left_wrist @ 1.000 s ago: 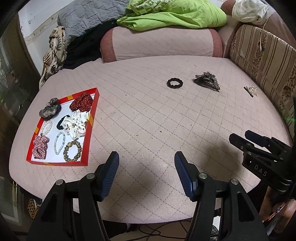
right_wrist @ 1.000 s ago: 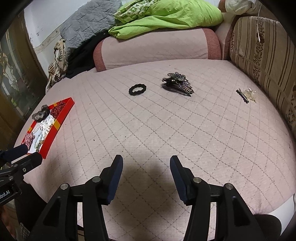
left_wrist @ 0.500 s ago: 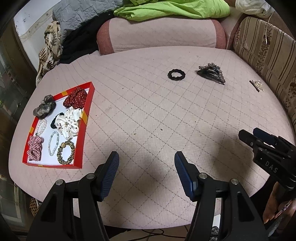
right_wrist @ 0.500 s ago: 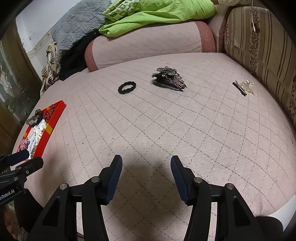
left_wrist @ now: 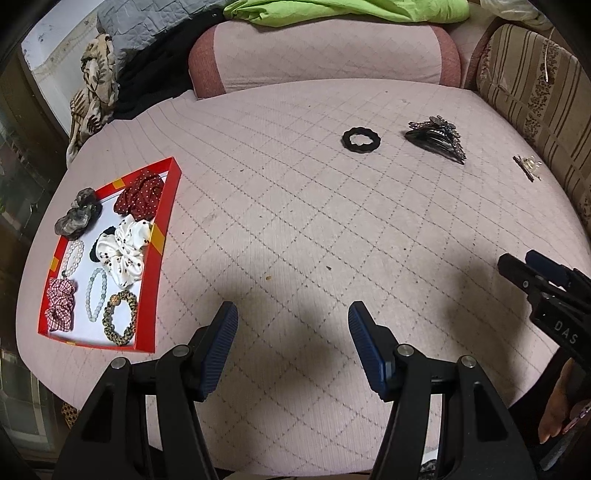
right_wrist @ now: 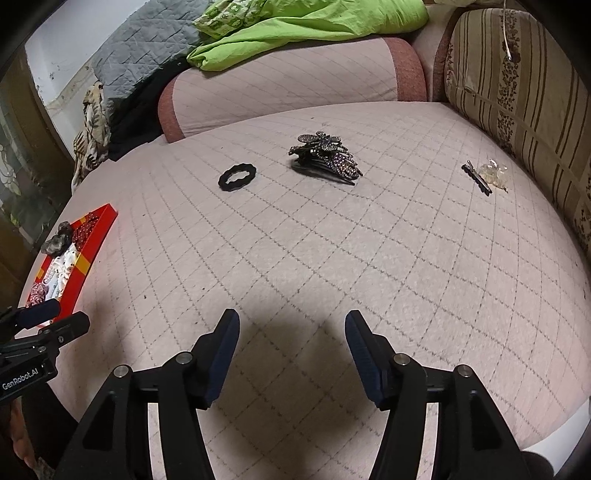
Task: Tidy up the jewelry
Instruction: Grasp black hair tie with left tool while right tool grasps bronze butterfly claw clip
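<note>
A red tray (left_wrist: 168, 206) at the left of the pink quilted bed holds several scrunchies and bead bracelets; it also shows in the right wrist view (right_wrist: 98, 230). A black hair tie (left_wrist: 361, 139) (right_wrist: 237, 178), a dark jewelled hair claw (left_wrist: 436, 138) (right_wrist: 325, 158) and a small clip with a clear piece (left_wrist: 526, 167) (right_wrist: 482, 177) lie loose at the far side. My left gripper (left_wrist: 291, 325) is open and empty over the near edge. My right gripper (right_wrist: 291, 332) is open and empty, well short of the loose pieces.
A pink bolster (left_wrist: 325, 55) lies along the back with a green blanket (right_wrist: 306, 26) on it. A striped cushion (right_wrist: 517, 92) bounds the right side. Grey and patterned cloths (left_wrist: 96, 85) are piled at the back left. The bed edge runs just below both grippers.
Both grippers have moved forward a little over the bed, so the loose pieces look nearer. Both stay open and empty. Nothing on the bed has moved.
</note>
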